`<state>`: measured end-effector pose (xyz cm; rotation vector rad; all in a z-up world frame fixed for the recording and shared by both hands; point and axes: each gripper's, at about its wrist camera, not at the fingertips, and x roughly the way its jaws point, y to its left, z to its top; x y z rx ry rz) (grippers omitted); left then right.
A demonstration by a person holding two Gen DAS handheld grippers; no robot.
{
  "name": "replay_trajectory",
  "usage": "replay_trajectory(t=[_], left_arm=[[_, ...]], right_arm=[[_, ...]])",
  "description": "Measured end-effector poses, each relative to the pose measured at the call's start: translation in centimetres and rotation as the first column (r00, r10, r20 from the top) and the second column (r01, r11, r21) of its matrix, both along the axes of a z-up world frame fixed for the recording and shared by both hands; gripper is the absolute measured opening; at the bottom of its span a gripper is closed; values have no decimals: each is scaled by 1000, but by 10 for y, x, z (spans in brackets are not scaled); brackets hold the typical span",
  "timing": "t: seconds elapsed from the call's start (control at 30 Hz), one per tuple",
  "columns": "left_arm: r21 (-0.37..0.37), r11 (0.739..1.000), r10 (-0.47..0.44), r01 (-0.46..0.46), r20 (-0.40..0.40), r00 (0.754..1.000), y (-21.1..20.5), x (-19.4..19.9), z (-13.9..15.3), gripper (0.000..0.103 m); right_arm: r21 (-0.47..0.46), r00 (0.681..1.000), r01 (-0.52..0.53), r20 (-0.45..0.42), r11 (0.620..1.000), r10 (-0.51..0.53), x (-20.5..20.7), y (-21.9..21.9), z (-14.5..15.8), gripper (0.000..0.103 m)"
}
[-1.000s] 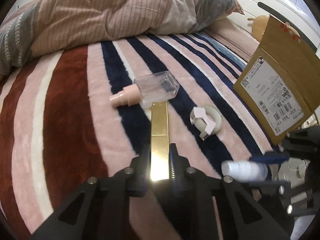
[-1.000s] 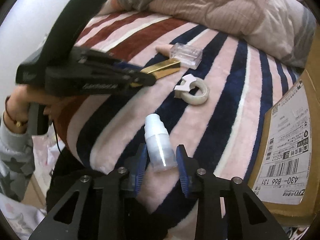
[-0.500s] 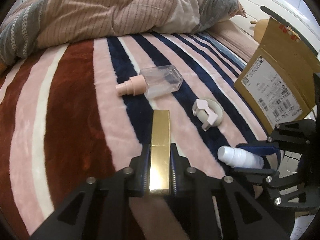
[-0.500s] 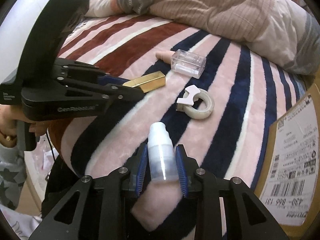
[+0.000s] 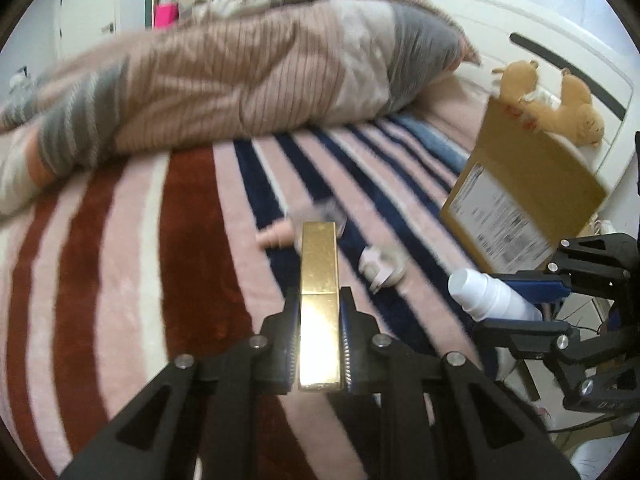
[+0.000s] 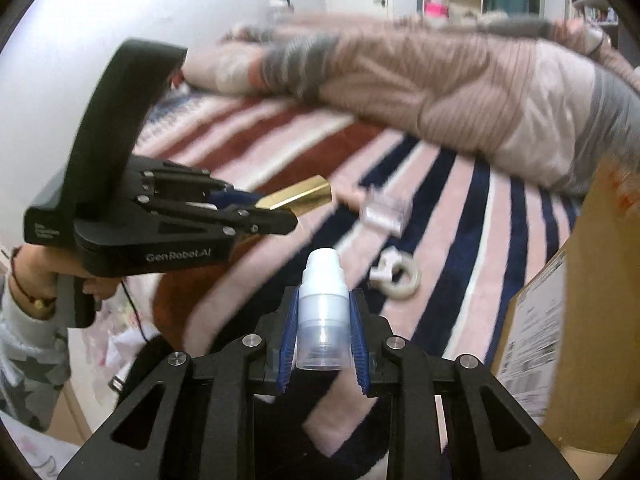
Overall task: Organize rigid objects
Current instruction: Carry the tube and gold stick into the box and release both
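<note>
My left gripper (image 5: 319, 312) is shut on a gold rectangular tube (image 5: 319, 280), held above the striped blanket (image 5: 120, 260). From the right wrist view the same gold tube (image 6: 298, 199) sticks out of that gripper (image 6: 280, 220). My right gripper (image 6: 323, 304) is shut on a white pump bottle (image 6: 323, 312), nozzle pointing forward; in the left wrist view that bottle (image 5: 488, 294) hangs at the right. On the blanket lie a clear spray bottle with a pink cap (image 6: 384, 210) and a white tape dispenser (image 6: 396, 276).
A brown cardboard box (image 5: 528, 200) with a shipping label stands on the bed at the right. A rumpled pink and grey duvet (image 5: 240, 80) lies across the far side. A plush toy (image 5: 560, 104) sits behind the box. A hand (image 6: 36, 276) holds the left gripper.
Both grippers have risen off the blanket with their objects and tilted up, so more of the room shows. The right jaws have closed snugly on the white bottle.
</note>
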<state>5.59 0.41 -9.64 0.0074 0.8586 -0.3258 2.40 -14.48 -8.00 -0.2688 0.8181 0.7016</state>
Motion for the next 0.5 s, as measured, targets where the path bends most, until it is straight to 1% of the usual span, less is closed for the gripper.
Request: replay_trajectory(t=[0.07,0.1,0.17,0.3,0.4,0.5], left_arm=[[15,1000,-18,17,45,999,-9,-10,25,15],[19,1000,-25,24,59,998,-12,-12,32,15],[28,999,-46,44,97,994,-26,-17,54,15],[12,997,-78,77,150,986,-57,-20,87,15],[-4,994,-103,105,187,977,-87,-17,107,15],[-37,985,-161,171,187,969,-124,-9,119,15]], right_arm=[[49,1000,-4,15,999,4,-5,-7,17,20],[81,999,3,34,997,-6,-8,-16,31,20],[113,996,19,83,993,-28,-12,-30,52,20],[172,985,65,145,983,-91,-14,-69,84,20],[192,972,125,175,974,-159,-11,-102,96,20],[190,955,210,171,959,-243,-4,-143,95,20]])
